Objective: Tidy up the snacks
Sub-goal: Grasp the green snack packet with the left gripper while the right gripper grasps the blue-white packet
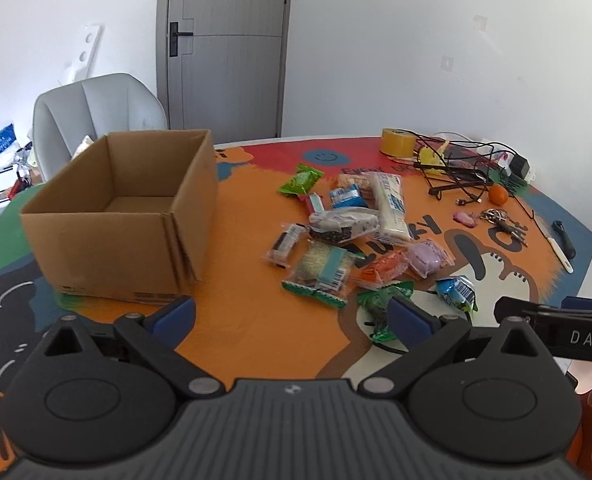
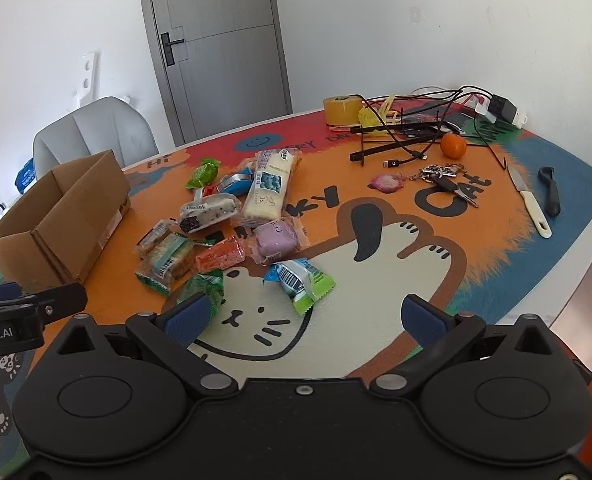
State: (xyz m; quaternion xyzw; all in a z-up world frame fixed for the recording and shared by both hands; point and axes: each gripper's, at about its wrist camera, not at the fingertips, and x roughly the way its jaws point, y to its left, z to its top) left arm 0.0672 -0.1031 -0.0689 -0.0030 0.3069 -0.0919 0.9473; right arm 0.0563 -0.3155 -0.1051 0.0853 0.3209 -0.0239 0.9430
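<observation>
An open, empty cardboard box (image 1: pixel 124 216) stands at the table's left; it also shows in the right wrist view (image 2: pixel 60 216). Several wrapped snacks lie in a loose pile to its right: a long white pack (image 1: pixel 391 204) (image 2: pixel 270 188), a purple one (image 1: pixel 427 258) (image 2: pixel 278 240), an orange one (image 2: pixel 220 258), a blue-green one (image 1: pixel 455 290) (image 2: pixel 301 282) and a green one (image 1: pixel 379 304) (image 2: pixel 206 292). My left gripper (image 1: pixel 292 314) is open and empty, in front of the box and pile. My right gripper (image 2: pixel 305 318) is open and empty, just short of the nearest snacks.
The table wears a colourful cartoon mat (image 2: pixel 375 272). At the back right lie a tape roll (image 2: pixel 341 110), tangled cables (image 2: pixel 415 128), an orange (image 2: pixel 453 146), keys (image 2: pixel 443 178), a knife (image 2: pixel 529 200) and a peeler (image 2: pixel 549 192). A grey chair (image 1: pixel 96 120) stands behind the box.
</observation>
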